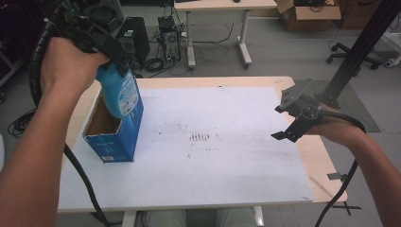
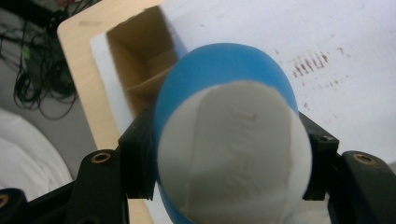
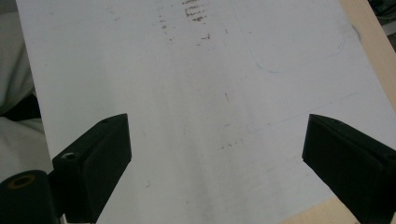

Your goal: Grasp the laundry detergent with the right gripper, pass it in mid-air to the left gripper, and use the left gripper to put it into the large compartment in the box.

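Observation:
My left gripper [image 1: 112, 59] is raised at the table's left side, shut on a blue bottle with a white label [image 1: 121, 93]. The bottle hangs upright over an open blue cardboard box [image 1: 115, 142], its lower end at the box's open top. In the left gripper view both black jaws press the bottle [image 2: 233, 135] from either side, and the box's brown inside [image 2: 140, 60] shows behind it. My right gripper [image 1: 294, 126] hovers over the table's right side. Its jaws stand wide apart, with nothing between them [image 3: 215, 154].
A white sheet [image 1: 213, 156] with dark scuff marks [image 1: 199, 137] covers most of the wooden table [image 1: 326, 161]. The box stands near the sheet's left edge. Beyond the table are a desk, computer towers, cables and a black post at the right.

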Available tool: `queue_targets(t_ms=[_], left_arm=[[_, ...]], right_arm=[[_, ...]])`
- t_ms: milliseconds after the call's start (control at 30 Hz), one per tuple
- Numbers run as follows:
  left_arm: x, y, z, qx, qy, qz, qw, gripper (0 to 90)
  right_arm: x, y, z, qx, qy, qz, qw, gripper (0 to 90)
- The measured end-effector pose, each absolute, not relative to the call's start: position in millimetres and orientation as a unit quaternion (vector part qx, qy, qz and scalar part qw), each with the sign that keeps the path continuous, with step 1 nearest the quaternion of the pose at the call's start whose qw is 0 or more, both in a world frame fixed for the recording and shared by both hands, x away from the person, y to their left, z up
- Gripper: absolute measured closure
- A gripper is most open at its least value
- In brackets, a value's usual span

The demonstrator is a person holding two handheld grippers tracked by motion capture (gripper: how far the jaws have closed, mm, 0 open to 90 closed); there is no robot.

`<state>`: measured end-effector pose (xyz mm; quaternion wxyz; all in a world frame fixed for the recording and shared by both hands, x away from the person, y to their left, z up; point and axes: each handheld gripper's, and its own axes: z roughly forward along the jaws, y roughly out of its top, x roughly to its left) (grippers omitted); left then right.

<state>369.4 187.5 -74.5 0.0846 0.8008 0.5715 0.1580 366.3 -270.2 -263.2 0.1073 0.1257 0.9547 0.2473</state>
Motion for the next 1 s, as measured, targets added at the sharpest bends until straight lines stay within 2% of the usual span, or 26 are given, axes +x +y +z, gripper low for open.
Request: queue_targets(t_ms=[400,1000], left_arm=[[376.8,219.9,-78.5,0.75,0.635,0.163,0.086,37.8],[386.6,242.7,-112.6,0.726,0.661,0.169,0.093,37.8]], right_arm=[[369.9,-279.4,-265.1,0.133,0.952,0.252,0.109,7.9],[369.8,-284.7,-267.7,0.14,0.951,0.252,0.11,8.0]])
